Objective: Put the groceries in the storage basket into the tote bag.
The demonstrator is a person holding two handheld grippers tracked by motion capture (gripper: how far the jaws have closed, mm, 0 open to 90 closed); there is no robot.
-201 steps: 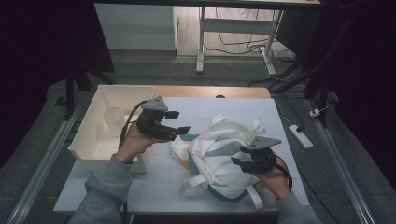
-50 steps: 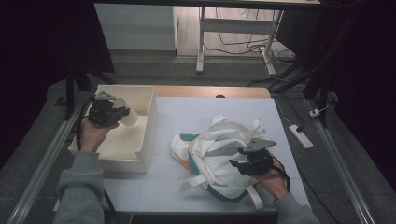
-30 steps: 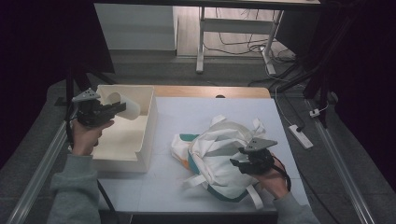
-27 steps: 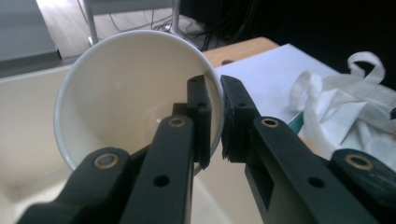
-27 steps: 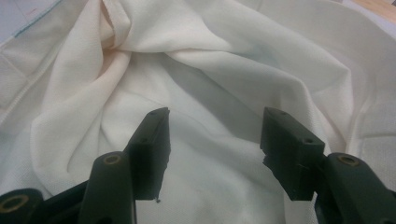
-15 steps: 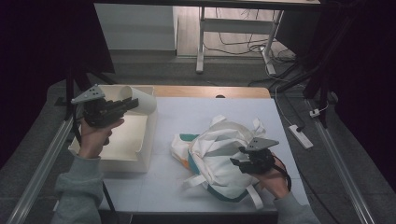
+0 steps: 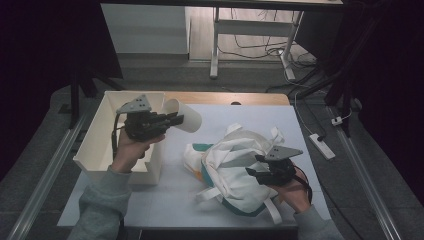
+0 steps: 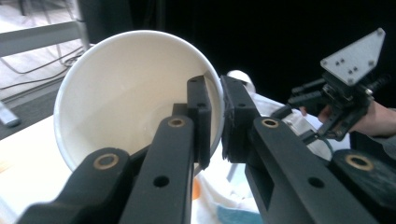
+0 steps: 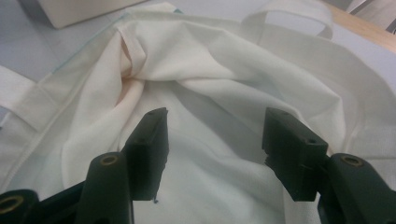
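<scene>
The left gripper (image 7: pixel 176 120) is hanging above the right edge of the white bin (image 7: pixel 95 150), raised on a bent forearm in a grey sleeve and pointing right toward the table's middle. Its jaws are pinching the rim of a white paper cup (image 7: pixel 184 116), which is tipped on its side in the air (one jaw inside the wall, one outside). Below and right, a crumpled white cloth bag (image 7: pixel 235 165) with teal trim is lying on the white table (image 7: pixel 175 200). The right gripper (image 7: pixel 252 172) is resting low over the bag's right part, wrist near the table edge, its jaws spread and having just been opening, with loose cloth lying between them unpressed.
</scene>
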